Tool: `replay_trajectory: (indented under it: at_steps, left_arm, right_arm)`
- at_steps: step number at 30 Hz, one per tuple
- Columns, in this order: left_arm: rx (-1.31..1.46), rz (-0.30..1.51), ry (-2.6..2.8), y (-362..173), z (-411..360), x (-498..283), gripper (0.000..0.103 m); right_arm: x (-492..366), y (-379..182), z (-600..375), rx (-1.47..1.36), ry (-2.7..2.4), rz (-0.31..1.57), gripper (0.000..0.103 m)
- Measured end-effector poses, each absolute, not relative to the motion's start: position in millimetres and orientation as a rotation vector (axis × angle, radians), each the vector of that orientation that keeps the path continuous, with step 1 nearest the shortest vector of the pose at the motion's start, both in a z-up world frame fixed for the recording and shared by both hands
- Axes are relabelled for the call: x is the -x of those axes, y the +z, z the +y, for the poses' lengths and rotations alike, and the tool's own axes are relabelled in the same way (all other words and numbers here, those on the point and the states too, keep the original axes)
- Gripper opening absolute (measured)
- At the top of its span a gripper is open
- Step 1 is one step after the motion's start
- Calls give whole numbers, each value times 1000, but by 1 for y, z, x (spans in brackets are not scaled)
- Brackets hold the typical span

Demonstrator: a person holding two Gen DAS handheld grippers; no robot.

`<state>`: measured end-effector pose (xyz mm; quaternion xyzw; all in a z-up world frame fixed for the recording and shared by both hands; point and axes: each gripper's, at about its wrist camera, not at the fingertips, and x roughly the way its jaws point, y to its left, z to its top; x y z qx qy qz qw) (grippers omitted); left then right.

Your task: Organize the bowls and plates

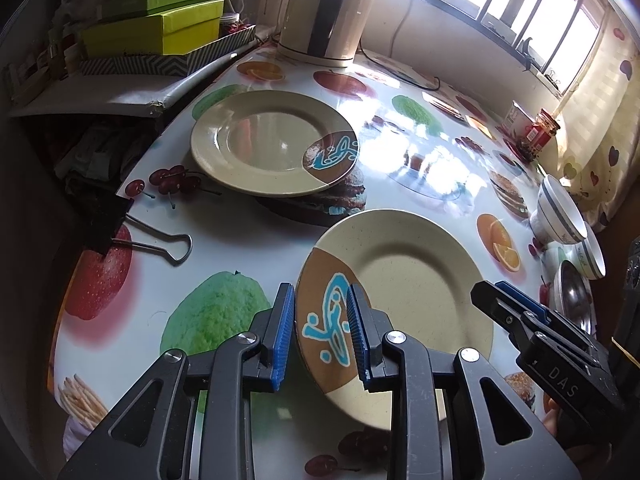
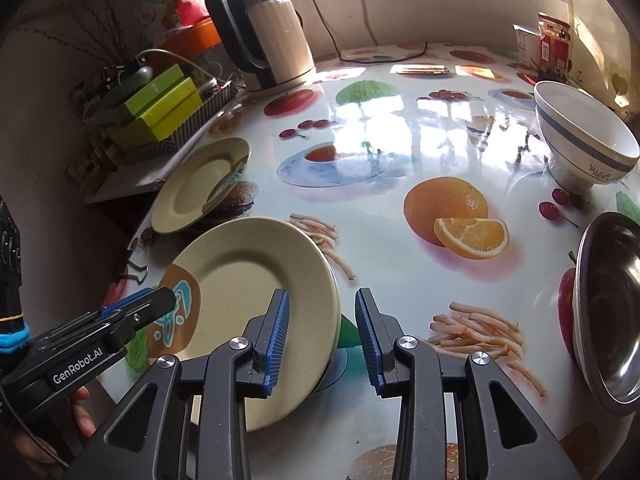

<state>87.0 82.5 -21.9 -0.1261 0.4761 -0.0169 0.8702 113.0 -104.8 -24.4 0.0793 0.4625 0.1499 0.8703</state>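
A beige plate with a brown patch and blue mark hangs tilted over the fruit-print table. My left gripper is shut on its patterned rim, one blue pad on each side. In the right wrist view the same plate has its opposite rim between the fingers of my right gripper, which stands open; the right pad is clear of the rim. A matching plate lies flat at the table's far left. White blue-banded bowls and a steel bowl sit at the right.
A kettle stands at the back on its base. Green boxes are stacked on a shelf to the left. A binder clip grips the tablecloth's left edge. A red-labelled jar stands by the window.
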Motion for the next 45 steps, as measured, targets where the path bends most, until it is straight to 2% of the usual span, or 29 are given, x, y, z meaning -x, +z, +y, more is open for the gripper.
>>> replay_trajectory:
  at_steps: [13, 31, 45]
  left_arm:
    - [270, 940, 27, -5, 113, -99, 28]
    - [331, 919, 54, -1, 179, -153, 28]
    - [373, 965, 71, -21, 197, -193, 28]
  right_arm:
    - [-133, 1, -99, -168, 348, 886, 45]
    - [-211, 14, -54, -158, 483, 897, 45]
    - [-261, -12, -26, -163, 532, 991, 45]
